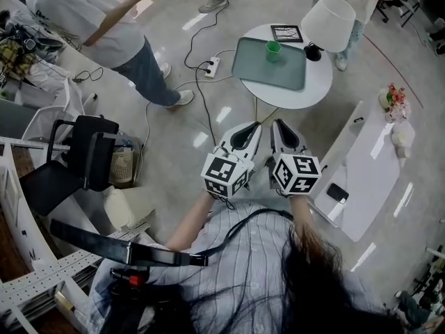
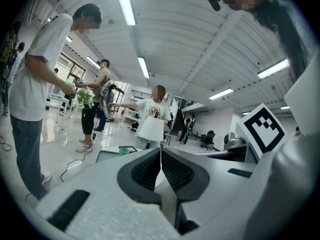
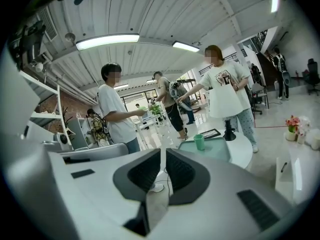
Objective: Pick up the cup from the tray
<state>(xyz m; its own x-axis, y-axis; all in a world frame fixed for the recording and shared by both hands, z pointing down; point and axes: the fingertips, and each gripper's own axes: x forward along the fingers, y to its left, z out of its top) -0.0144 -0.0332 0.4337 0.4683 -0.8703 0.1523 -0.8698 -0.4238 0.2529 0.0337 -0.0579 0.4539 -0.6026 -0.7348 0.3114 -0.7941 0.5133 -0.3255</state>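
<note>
- Head view: the small green plastic cup stood upright on the flat grey-green rectangular tray. The tray lay on the round white tabletop, far ahead of the person. The left gripper and the right gripper were held side by side near the body, over the floor and well short of the tabletop. A white-shaded lamp stood just right of the tray.
- Left gripper view: the left gripper had its jaws closed together along a thin seam, with nothing between them. The cup showed far off, left of the jaw tips, on the tray.
- Right gripper view: the right gripper had its jaws drawn together to a bare slit and was empty. The cup stood far ahead and a little right of the jaw line, on the tray.
- Step, as I judged it: the approach, with no grasp begun. The next move called for carrying one gripper forward to the tabletop. Its jaws would need to spread wide before they reached the cup, then set either side of the cup's wall, clear of the lamp.
</note>
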